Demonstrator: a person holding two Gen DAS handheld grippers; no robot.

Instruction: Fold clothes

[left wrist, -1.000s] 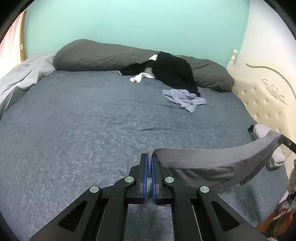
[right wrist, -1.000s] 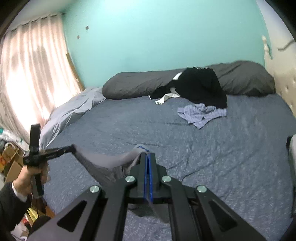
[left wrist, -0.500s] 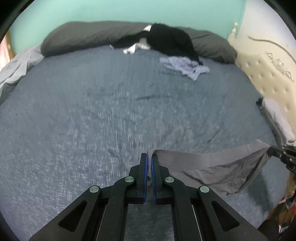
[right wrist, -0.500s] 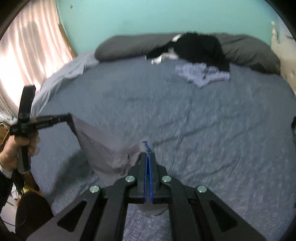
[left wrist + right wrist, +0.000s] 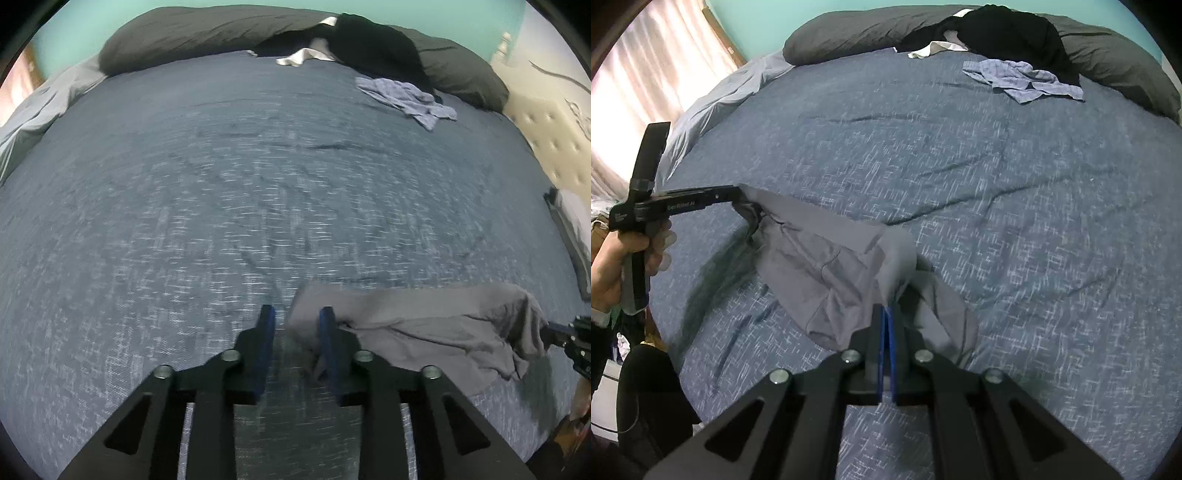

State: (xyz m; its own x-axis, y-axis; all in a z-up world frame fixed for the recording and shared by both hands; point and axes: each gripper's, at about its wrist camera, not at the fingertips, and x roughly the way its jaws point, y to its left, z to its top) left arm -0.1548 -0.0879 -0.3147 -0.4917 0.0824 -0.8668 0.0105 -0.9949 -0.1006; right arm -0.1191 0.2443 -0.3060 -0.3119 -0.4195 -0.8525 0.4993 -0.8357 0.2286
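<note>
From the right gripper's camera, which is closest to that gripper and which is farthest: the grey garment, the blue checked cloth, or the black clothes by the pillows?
1. Grey garment: pinched in the right gripper, lying on the near part of the bed.
2. Blue checked cloth: crumpled far up the bed, right of centre.
3. Black clothes: just beyond it, heaped against the dark pillows at the far edge.

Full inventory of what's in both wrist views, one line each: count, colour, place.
grey cloth garment: 1, grey, near bed edge, spread between both claws
blue-grey crumpled garment: 1, far side of bed
black clothing pile: 1, on the pillow
long dark grey pillow: 1, far end
blue mottled bedspread: 1, covers bed
cream tufted headboard: 1, right
left claw: opening, cloth edge between the jaws
right claw: shut on cloth
hand: 1, grips left handle
</note>
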